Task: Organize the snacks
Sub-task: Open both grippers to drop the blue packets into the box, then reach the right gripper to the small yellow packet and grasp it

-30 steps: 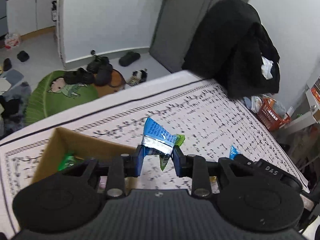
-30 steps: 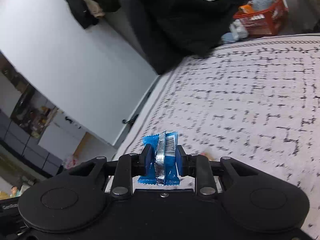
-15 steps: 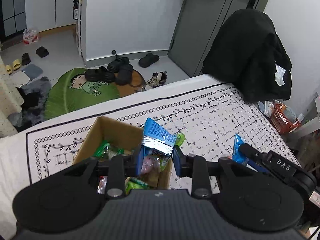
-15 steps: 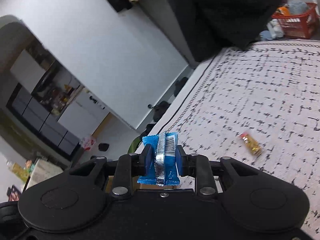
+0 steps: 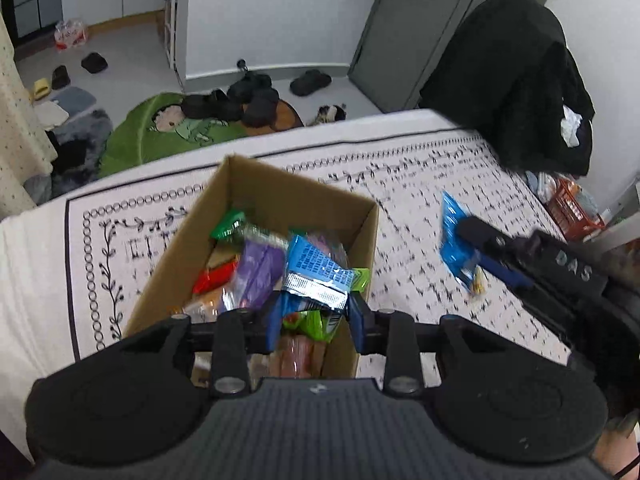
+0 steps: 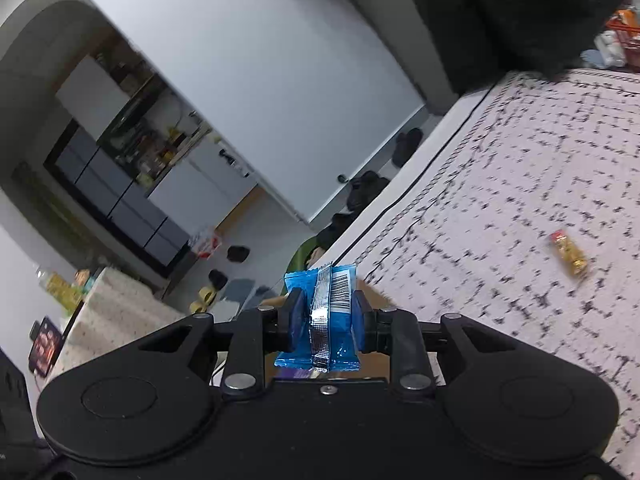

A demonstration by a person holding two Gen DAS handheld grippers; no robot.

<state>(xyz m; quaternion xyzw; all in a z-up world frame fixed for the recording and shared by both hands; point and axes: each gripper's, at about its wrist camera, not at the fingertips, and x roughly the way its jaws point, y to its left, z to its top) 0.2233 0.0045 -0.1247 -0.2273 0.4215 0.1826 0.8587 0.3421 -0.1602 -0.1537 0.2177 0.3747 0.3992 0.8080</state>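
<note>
A cardboard box point(image 5: 276, 184) holding several snack packets stands on the patterned cloth. My left gripper point(image 5: 316, 314) is shut on a blue snack packet point(image 5: 316, 270) and holds it above the box's near right corner. My right gripper point(image 6: 326, 314) is shut on another blue snack packet point(image 6: 332, 312); in the left wrist view it point(image 5: 456, 236) hangs over the cloth to the right of the box. A small yellow snack point(image 6: 570, 254) lies on the cloth, and it also shows under the right gripper in the left wrist view point(image 5: 477, 284).
The cloth point(image 5: 400, 208) covers a bed or table whose far edge drops to the floor. Shoes and a green mat point(image 5: 160, 136) lie on the floor beyond. A chair draped with black clothes point(image 5: 516, 80) stands at the far right corner, an orange basket point(image 5: 572, 208) beside it.
My left gripper has risen and pulled back, so the box's inside has come into view beneath the held packet. My right gripper has swung left toward the box with its packet.
</note>
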